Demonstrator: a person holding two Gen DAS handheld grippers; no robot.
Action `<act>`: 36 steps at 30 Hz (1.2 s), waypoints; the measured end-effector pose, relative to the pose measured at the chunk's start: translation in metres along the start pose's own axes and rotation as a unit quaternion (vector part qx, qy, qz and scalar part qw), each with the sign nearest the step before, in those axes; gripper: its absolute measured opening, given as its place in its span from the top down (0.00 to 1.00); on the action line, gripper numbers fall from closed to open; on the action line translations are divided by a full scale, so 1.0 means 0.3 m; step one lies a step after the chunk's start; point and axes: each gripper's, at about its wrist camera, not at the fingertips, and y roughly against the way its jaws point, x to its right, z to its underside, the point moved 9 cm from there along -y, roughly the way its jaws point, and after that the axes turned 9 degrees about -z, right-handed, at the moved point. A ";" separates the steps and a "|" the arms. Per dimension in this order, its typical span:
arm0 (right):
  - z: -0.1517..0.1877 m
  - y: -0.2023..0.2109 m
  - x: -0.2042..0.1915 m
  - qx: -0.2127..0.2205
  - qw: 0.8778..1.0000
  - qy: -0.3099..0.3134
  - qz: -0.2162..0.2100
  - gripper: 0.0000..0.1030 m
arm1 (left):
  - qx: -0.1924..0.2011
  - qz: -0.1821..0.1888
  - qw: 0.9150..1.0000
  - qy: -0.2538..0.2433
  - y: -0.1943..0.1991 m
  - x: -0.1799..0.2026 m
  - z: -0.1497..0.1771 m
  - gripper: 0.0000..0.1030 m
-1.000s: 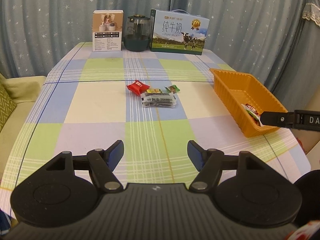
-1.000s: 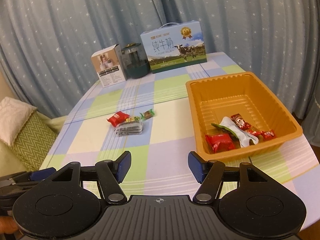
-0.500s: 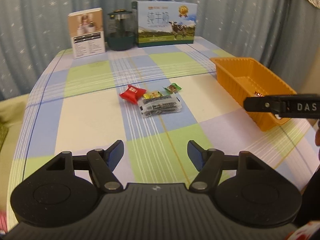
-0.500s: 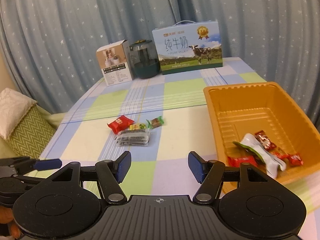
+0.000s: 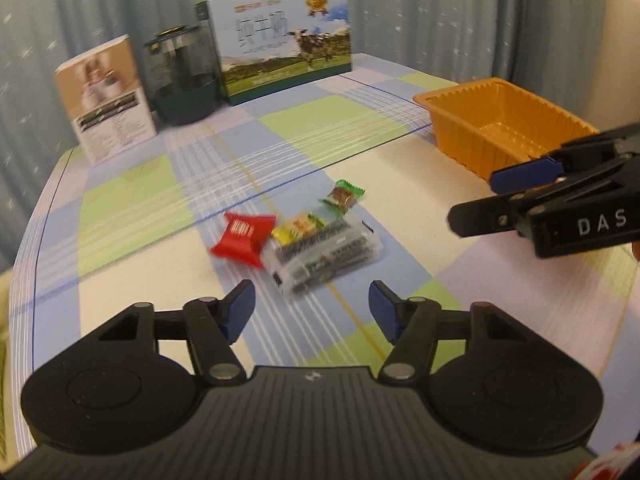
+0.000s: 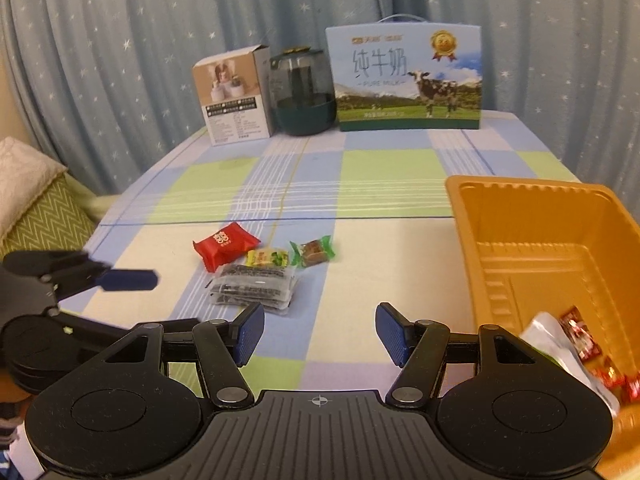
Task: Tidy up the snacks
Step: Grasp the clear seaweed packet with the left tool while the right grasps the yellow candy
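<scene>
Left wrist view: left gripper (image 5: 311, 307) spread, empty, just short of clear dark-snack packet (image 5: 324, 254); right gripper (image 6: 319, 332) also spread, empty. Straddle packet's narrow width, avoid touching red packet (image 5: 243, 235), then carry to orange tray (image 6: 538, 236).
</scene>
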 end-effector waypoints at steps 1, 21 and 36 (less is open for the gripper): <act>-0.003 -0.013 0.006 -0.004 1.000 0.004 0.003 0.41 | 0.005 0.001 1.000 -0.012 -0.012 0.007 -0.011 0.43; -0.040 -0.035 0.071 0.002 1.000 -0.014 0.027 0.50 | -0.015 0.065 0.994 -0.085 -0.208 0.074 -0.035 0.49; -0.048 -0.025 0.065 0.014 0.999 -0.027 0.021 0.50 | -0.024 0.052 0.998 -0.010 -0.208 0.072 -0.050 0.65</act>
